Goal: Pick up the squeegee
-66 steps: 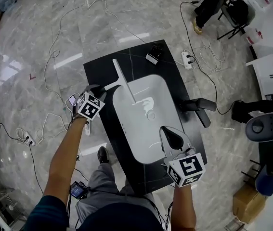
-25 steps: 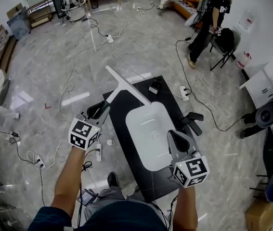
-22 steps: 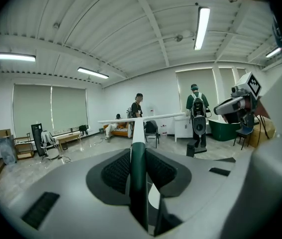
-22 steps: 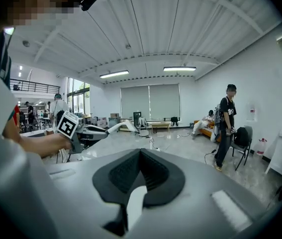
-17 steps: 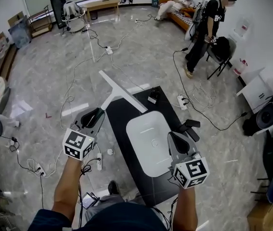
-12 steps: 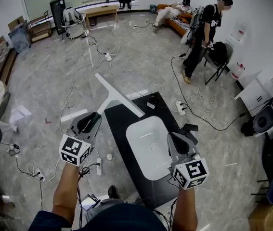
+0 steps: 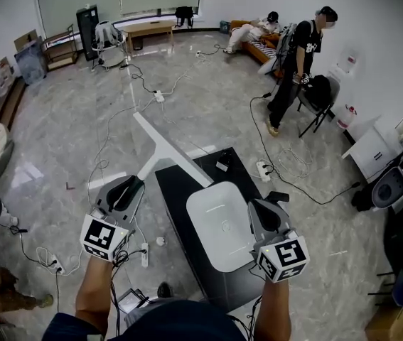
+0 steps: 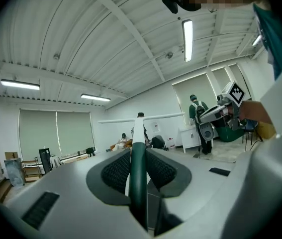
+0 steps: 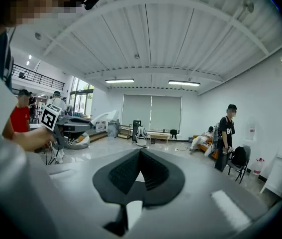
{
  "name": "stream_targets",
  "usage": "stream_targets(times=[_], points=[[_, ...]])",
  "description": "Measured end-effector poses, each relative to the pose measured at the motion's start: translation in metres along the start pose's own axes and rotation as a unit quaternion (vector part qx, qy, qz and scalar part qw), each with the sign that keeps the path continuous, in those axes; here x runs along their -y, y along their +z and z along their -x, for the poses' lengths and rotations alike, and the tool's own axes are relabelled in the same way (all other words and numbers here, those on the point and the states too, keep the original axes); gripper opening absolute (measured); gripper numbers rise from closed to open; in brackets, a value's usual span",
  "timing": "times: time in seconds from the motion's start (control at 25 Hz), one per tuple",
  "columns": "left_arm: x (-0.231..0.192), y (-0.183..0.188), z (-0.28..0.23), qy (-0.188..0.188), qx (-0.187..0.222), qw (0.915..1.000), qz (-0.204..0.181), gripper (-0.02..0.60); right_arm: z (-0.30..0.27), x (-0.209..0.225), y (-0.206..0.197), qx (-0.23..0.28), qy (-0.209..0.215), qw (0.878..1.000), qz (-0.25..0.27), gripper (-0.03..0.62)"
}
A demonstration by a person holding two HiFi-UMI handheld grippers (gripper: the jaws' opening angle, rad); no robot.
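The squeegee (image 7: 160, 150) has a long white blade, a white neck and a dark green handle. My left gripper (image 7: 131, 184) is shut on that handle and holds the squeegee in the air, left of and above the black table (image 7: 175, 190). In the left gripper view the green handle (image 8: 138, 168) runs between the ribbed pads, and the white blade (image 8: 155, 117) lies level beyond my left gripper (image 8: 138, 151). My right gripper (image 7: 259, 206) hangs over the right side of the white basin (image 7: 219, 226). Nothing is between the touching pads of my right gripper (image 9: 141, 152).
A black faucet (image 7: 278, 192) sits at the basin's right edge and a small black box (image 7: 222, 164) at the table's far end. Cables and power strips (image 7: 264, 170) trail over the marble floor. A person (image 7: 301, 55) stands by a chair far right; equipment (image 7: 394, 183) stands at the right.
Both grippers have risen, the left more. The squeegee went from lying on the table to hanging well above it, still in the left gripper. The right gripper stays shut and empty.
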State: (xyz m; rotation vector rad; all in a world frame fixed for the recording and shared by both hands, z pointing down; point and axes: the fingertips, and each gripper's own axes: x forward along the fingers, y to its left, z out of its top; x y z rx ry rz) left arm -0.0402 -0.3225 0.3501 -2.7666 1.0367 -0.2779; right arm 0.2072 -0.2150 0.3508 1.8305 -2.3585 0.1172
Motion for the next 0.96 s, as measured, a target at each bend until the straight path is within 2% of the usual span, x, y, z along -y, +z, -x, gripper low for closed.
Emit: stream_targets(times=[0.24,0.4,0.6,0.96], points=[[-0.008,0.005,0.040,0.011,0.018,0.9997,-0.014,0.095,0.006,-0.021,0.001,0.005,-0.003,1.000,0.003,0.008],[-0.011,0.006,0.063,0.020,0.014,0.9996,-0.012,0.095,0.010,-0.032,0.005,0.006,0.000,1.000,0.006,0.008],[-0.014,0.003,0.080,0.029,0.014,0.9995,0.004,0.095,0.010,-0.047,0.005,0.005,0.007,1.000,0.010,0.008],[-0.019,-0.010,0.104,0.035,0.017,0.9992,-0.007,0.095,0.010,-0.071,-0.001,-0.002,0.019,1.000,0.010,0.008]])
